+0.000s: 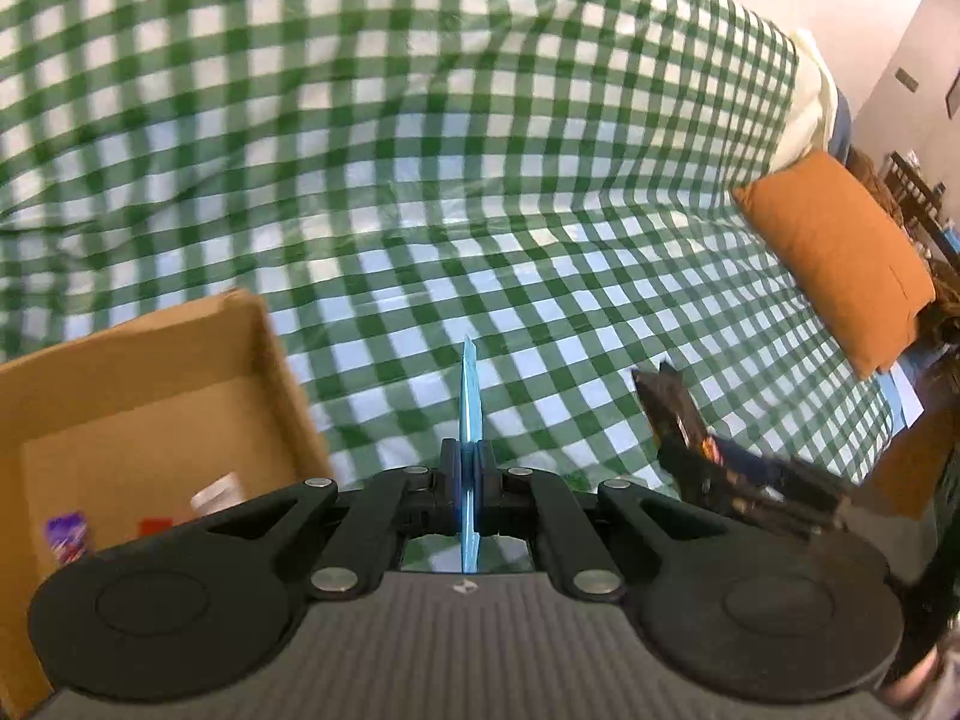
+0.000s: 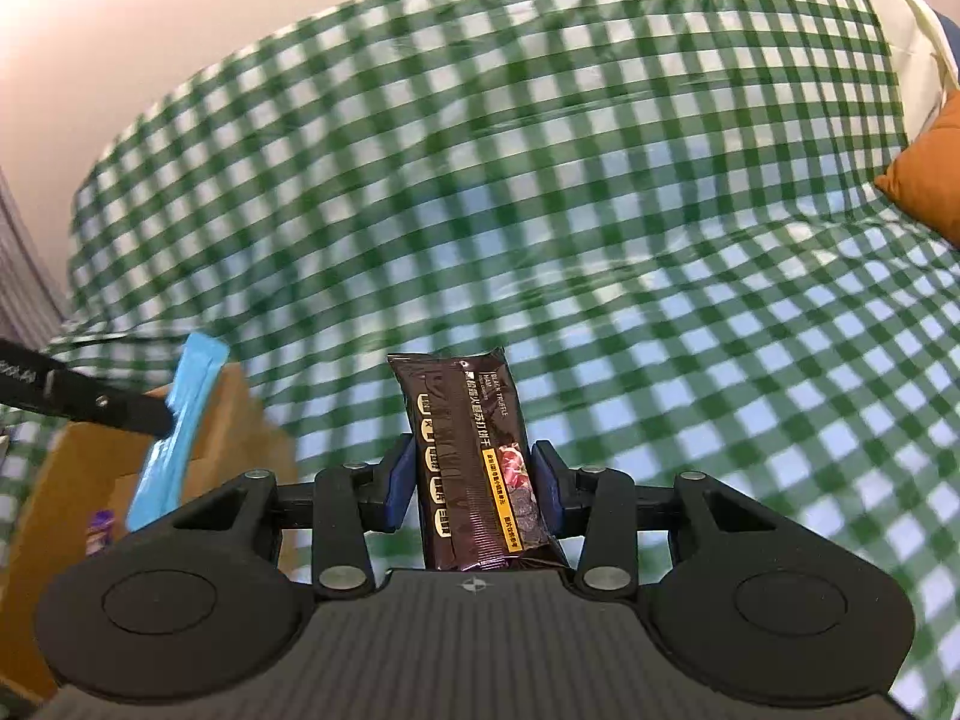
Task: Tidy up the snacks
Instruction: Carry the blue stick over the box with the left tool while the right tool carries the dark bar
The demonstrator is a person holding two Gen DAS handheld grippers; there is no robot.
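The left tongs [image 1: 470, 483] are clamped on a thin light-blue snack packet [image 1: 471, 396] seen edge-on, held just right of the open brown cardboard box [image 1: 180, 372], which has small wrapped snacks [image 1: 66, 534] on its bottom. The right tongs [image 2: 474, 483] grip a dark brown glossy snack pouch [image 2: 468, 456] upright above the green-and-white checked cloth [image 2: 540, 180]. An orange cushion [image 1: 840, 258] lies at far right.
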